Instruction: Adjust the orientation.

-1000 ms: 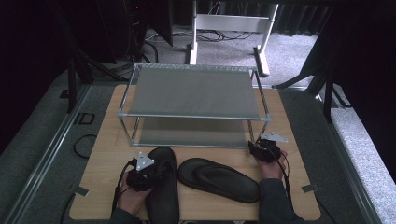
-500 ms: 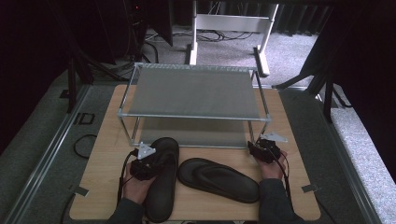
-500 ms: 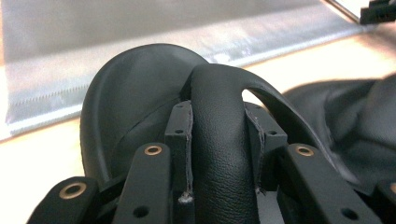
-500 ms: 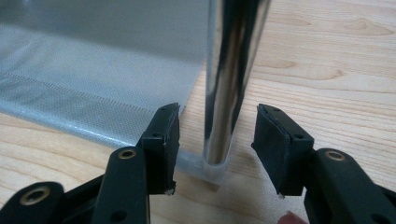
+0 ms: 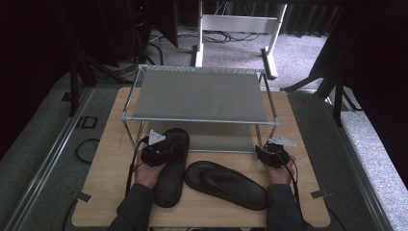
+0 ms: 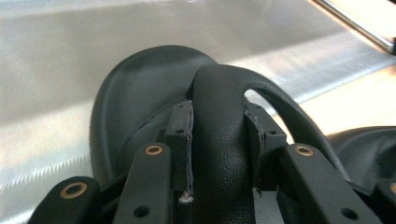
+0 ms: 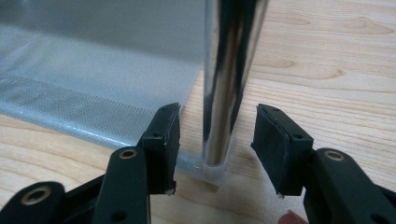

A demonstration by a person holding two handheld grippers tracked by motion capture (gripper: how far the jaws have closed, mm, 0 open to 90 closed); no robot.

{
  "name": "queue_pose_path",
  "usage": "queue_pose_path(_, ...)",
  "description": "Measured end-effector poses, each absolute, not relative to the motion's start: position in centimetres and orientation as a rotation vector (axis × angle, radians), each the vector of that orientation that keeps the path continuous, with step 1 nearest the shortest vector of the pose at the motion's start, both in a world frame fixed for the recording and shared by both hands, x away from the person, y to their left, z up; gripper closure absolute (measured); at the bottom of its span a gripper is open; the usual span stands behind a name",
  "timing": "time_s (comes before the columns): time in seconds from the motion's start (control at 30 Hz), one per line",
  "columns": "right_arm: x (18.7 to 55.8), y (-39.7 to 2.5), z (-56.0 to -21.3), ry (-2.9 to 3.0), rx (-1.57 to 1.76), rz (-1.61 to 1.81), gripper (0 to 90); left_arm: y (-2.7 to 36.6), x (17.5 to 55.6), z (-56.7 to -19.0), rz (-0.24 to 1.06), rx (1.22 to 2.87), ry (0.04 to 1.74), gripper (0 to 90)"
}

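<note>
Wooden tabletop (image 5: 106, 178) is seen low in the frame. Left of centre, the left gripper (image 5: 155, 153) is clamped on the strap of a black slipper (image 5: 171, 166), whose toe lies under the rack (image 5: 199, 96). At right, the right gripper (image 5: 272, 154) is spread wide around the rack's chrome leg (image 7: 229, 79).

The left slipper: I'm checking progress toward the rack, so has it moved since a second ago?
Yes. The left slipper, held by the left tongs, has slid forward; its toe now reaches under the shoe rack front rail.

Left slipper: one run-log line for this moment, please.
left tool: shut on left slipper strap | toe at rack lower shelf | right tool: open around rack post
</note>
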State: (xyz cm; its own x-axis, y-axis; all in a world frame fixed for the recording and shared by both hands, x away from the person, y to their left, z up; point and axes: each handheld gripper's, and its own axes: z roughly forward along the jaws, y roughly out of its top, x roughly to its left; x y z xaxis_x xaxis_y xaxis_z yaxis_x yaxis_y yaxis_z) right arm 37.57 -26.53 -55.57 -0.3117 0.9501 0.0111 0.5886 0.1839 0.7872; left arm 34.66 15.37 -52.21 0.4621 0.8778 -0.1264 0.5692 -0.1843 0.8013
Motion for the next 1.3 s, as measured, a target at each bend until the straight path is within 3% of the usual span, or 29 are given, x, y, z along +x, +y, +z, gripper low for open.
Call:
queue_pose_path(0.17, 37.6, -26.5, -55.6, 1.976, 1.438, 0.972, 50.8, 15.2, 35.8, -52.5, 0.476, 1.870, 1.228, 66.5)
queue_pose_path(0.27, 37.6, -26.5, -55.6, 1.976, 1.438, 0.972, 50.8, 15.1, 35.5, -52.3, 0.497, 1.870, 1.217, 62.3)
queue_pose_path(0.3, 37.6, -26.5, -55.6, 1.975, 1.442, 0.973, 50.0, 15.1, 35.4, -52.2, 0.499, 1.860, 1.218, 55.7)
queue_pose_path(0.57, 37.4, -26.5, -55.5, 1.968, 1.427, 0.976, 41.9, 15.4, 32.9, -51.5, 0.538, 1.875, 1.167, 46.2)
queue_pose_path(1.3, 37.1, -26.2, -55.5, 1.985, 1.387, 0.984, 41.6, 17.8, 25.6, -52.0, 0.552, 1.868, 1.210, 36.8)
